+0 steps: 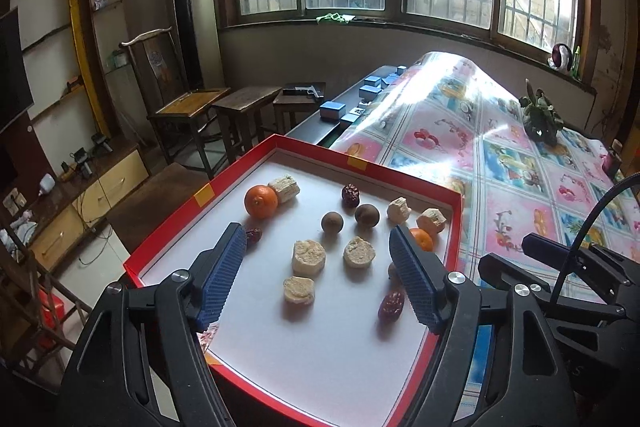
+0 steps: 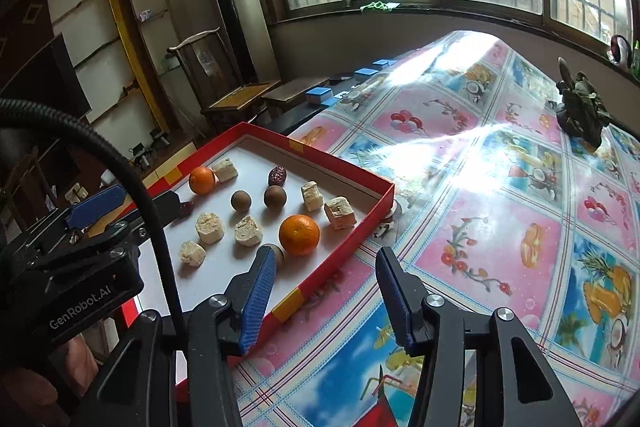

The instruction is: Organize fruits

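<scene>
A red tray (image 1: 404, 175) with a white floor lies at the table's left edge. It holds two oranges (image 1: 261, 201) (image 1: 422, 239), two round brown fruits (image 1: 332, 222), red dates (image 1: 391, 305) and several pale cake chunks (image 1: 308, 257). My left gripper (image 1: 317, 237) hovers open over the tray's middle, and nothing sits between its pads. My right gripper (image 2: 326, 255) stands open above the tray's right wall (image 2: 344, 247), just in front of the big orange (image 2: 299, 234). A third brown fruit (image 2: 278, 255) peeks from behind its left finger.
A glossy fruit-print tablecloth (image 2: 500, 227) covers the table right of the tray. A dark potted plant (image 2: 582, 115) stands at the far right. Blue boxes (image 1: 332, 110) lie at the far end. Wooden stools (image 1: 244, 103) and a chair stand beyond the tray, under the windows.
</scene>
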The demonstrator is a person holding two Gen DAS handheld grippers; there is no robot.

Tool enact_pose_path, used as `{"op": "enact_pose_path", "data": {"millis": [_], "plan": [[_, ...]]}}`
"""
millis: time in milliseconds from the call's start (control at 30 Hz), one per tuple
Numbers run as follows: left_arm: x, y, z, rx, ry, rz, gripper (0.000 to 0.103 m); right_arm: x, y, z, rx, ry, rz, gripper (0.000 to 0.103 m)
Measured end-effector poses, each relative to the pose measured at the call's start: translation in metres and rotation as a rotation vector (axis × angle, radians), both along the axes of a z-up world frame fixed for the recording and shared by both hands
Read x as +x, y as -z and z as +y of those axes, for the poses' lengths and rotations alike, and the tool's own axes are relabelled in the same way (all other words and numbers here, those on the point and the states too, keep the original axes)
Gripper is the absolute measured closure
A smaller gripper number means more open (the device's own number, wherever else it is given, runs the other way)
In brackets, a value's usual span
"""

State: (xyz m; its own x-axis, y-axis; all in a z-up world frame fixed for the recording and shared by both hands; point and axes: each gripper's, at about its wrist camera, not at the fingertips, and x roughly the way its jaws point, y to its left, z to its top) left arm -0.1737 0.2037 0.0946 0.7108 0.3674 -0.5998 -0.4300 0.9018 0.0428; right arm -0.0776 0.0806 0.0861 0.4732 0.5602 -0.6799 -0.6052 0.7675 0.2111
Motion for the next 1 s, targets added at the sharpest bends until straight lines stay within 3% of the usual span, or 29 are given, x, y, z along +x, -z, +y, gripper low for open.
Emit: {"op": "enact_pose_path", "data": {"millis": [33, 167, 467, 1000], "plan": [[-0.002, 0.000, -0.003, 0.009, -0.004, -0.001, 0.028, -0.003, -0.001, -0.002, -0.003, 0.006, -0.011, 0.044], [-0.011, 0.001, -0.005, 0.009, -0.003, 0.008, 0.028, -0.013, -0.004, -0.007, 0.023, 0.018, -0.021, 0.041], [-0.030, -0.004, -0.001, -0.006, -0.019, -0.023, 0.028, -0.028, -0.010, 0.000, -0.018, 0.009, -0.057, 0.040], [-0.028, 0.002, 0.002, -0.025, -0.013, -0.008, 0.028, -0.030, -0.006, 0.004, -0.037, 0.002, -0.038, 0.040]]}}
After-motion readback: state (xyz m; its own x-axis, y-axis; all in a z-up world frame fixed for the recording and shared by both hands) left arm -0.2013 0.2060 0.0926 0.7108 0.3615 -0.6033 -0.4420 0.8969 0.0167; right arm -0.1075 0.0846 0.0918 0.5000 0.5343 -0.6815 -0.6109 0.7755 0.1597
